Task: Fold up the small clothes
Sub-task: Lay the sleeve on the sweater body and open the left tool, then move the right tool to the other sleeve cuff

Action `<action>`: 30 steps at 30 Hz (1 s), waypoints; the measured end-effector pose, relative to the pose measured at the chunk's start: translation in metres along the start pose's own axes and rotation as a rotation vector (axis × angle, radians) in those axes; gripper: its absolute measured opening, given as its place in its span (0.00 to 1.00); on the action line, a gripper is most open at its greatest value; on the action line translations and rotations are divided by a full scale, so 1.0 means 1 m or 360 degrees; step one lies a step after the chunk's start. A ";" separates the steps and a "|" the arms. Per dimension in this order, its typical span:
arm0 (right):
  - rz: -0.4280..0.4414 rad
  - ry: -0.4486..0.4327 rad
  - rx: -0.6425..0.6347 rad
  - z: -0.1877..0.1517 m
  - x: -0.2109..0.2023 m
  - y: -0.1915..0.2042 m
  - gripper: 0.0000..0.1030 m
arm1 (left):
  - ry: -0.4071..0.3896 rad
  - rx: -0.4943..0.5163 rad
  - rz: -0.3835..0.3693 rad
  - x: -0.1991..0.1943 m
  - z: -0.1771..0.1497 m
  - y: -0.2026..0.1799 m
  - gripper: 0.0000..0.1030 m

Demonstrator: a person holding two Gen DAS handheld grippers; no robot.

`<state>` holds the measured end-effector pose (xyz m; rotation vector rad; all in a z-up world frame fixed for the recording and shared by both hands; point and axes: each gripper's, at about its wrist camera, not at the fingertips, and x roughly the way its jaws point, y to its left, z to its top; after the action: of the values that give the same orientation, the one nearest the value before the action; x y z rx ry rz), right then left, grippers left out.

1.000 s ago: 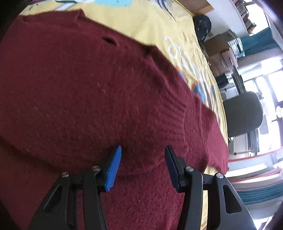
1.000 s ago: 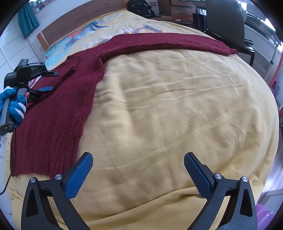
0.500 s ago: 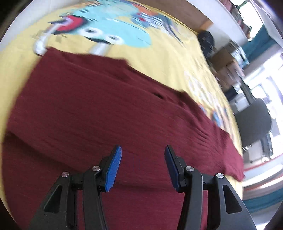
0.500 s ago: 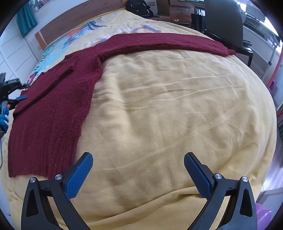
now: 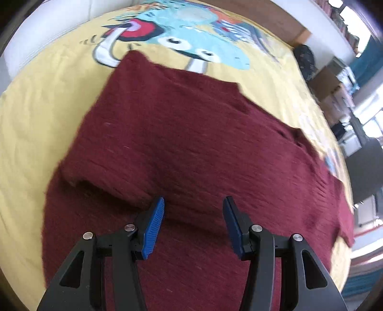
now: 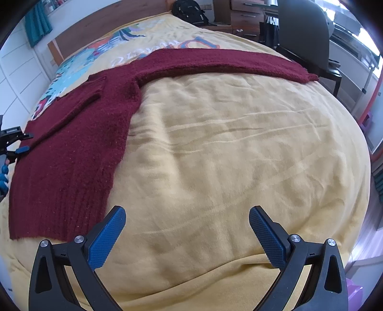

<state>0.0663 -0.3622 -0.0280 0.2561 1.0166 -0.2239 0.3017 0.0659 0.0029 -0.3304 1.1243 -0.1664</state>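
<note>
Jaws on the left gripper [image 5: 193, 226] stand apart and empty, hovering just above the maroon sweater [image 5: 191, 143] near the folded-over sleeve. Those of the right gripper [image 6: 187, 236] are spread wider, holding nothing, over bare yellow bedspread [image 6: 227, 155] beside the sweater's ribbed hem. The sweater lies flat on the bed, hem toward the foot, its other sleeve [image 6: 227, 62] stretched straight out sideways toward the office chair [image 6: 304, 31].

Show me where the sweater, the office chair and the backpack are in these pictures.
sweater [image 6: 71, 153]: right wrist view, on its body, left of the bed's middle.
office chair [image 6: 301, 31]: right wrist view, on its grey backrest.
backpack [image 6: 189, 12]: right wrist view, on its black front, beyond the bed's far end.
</note>
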 end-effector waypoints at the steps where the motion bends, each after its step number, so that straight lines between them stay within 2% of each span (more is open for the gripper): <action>1: 0.0004 -0.0011 0.0005 0.001 -0.002 -0.001 1.00 | -0.0013 0.0024 -0.0015 -0.006 -0.004 -0.005 0.44; 6: 0.0012 -0.0095 0.0010 0.012 -0.016 -0.008 1.00 | -0.0112 0.0090 -0.0030 -0.041 -0.025 -0.011 0.44; 10: 0.0017 -0.0169 0.0028 0.025 -0.025 -0.016 1.00 | -0.0179 0.0158 0.0033 -0.076 -0.047 -0.010 0.44; 18: 0.0033 -0.0234 0.0080 0.044 -0.028 -0.032 1.00 | -0.0213 0.0213 0.0267 -0.122 -0.091 0.006 0.45; 21: 0.0024 -0.0249 0.0080 0.050 -0.027 -0.037 1.00 | -0.0241 0.0178 0.0333 -0.137 -0.108 0.014 0.53; 25: 0.0024 -0.0255 0.0102 0.060 -0.020 -0.047 1.00 | -0.0274 0.0142 0.0441 -0.150 -0.125 0.020 0.55; 30: 0.0021 -0.0261 0.0163 0.080 -0.005 -0.069 1.00 | -0.0249 0.0091 0.0507 -0.155 -0.133 0.024 0.56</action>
<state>0.1077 -0.4524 0.0097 0.3318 0.8423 -0.2810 0.1144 0.1106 0.0748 -0.1079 1.0007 0.1070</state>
